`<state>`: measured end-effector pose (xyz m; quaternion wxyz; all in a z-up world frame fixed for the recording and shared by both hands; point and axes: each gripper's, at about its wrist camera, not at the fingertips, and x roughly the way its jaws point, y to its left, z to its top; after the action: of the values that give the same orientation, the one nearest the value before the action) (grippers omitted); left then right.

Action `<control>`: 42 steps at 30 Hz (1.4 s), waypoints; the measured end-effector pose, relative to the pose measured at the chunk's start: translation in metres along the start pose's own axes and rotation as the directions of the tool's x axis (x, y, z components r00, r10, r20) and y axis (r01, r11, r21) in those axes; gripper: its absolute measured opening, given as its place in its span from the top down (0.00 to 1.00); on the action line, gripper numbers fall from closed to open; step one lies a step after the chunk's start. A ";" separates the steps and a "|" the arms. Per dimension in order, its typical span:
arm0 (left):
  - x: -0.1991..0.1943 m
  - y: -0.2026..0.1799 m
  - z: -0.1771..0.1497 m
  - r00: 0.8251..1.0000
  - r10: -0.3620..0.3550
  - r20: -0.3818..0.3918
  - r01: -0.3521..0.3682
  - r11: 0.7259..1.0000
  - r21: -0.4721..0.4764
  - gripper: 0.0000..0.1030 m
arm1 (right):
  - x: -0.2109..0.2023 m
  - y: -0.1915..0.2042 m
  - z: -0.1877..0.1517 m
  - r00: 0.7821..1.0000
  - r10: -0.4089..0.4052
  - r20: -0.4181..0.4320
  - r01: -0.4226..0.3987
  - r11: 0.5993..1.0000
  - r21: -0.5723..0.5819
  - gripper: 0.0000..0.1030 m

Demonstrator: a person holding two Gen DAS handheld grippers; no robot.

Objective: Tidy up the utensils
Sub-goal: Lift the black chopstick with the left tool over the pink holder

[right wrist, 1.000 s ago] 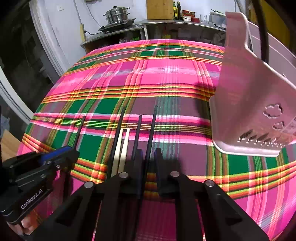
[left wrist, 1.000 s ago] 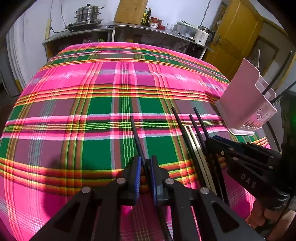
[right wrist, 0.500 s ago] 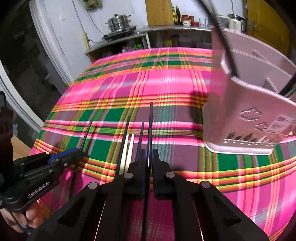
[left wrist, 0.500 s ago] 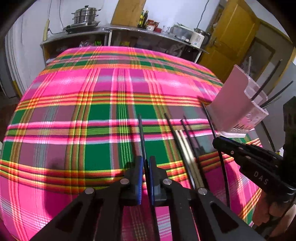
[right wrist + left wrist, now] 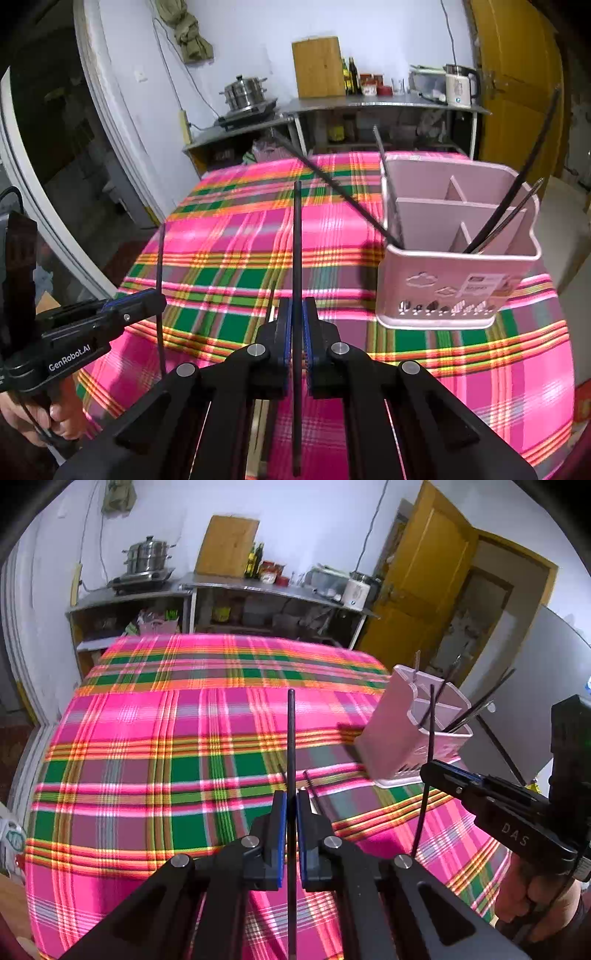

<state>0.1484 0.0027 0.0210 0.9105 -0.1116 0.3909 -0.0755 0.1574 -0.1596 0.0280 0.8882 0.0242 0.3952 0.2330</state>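
My left gripper (image 5: 290, 805) is shut on a black chopstick (image 5: 291, 738) that stands upright between its jaws, lifted above the table. My right gripper (image 5: 296, 314) is shut on another black chopstick (image 5: 297, 240), also upright and lifted. Each gripper shows in the other's view: the right one (image 5: 430, 770) with its chopstick (image 5: 424, 775), the left one (image 5: 155, 297) with its chopstick (image 5: 159, 273). The pink divided utensil holder (image 5: 458, 280) stands to the right of the right gripper and holds several black chopsticks (image 5: 517, 199). It also shows in the left wrist view (image 5: 402, 731). More chopsticks (image 5: 314, 790) lie on the cloth below the left gripper.
The table wears a pink, green and yellow plaid cloth (image 5: 166, 738). Behind it stands a metal counter (image 5: 258, 587) with a steamer pot (image 5: 147, 555), bottles and a kettle. A yellow door (image 5: 424, 572) is at the back right.
Both grippers have risen off the cloth, each lifting a black chopstick and tilting it upright. The right gripper closed on its chopstick and now looks down into the holder from higher.
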 end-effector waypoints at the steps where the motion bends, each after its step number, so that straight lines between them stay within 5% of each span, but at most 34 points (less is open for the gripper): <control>1: -0.004 -0.002 0.001 1.000 -0.005 0.008 0.005 1.000 0.005 0.95 | -0.005 0.001 0.002 1.000 -0.001 0.010 0.001 1.000 -0.002 0.94; 19: -0.046 -0.030 0.022 0.993 -0.093 0.076 0.089 0.995 0.054 0.95 | -0.051 0.002 0.007 0.995 -0.015 0.102 0.015 1.000 -0.002 0.95; 42: -0.014 -0.094 0.054 0.977 -0.212 0.001 0.210 0.968 0.137 0.95 | -0.083 -0.041 0.015 0.984 -0.102 0.148 0.092 0.993 0.073 0.95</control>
<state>0.1732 -0.0769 0.0916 0.9057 -0.0906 0.3638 -0.1976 0.1360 -0.2298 0.0862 0.9246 0.0517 0.3349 0.1739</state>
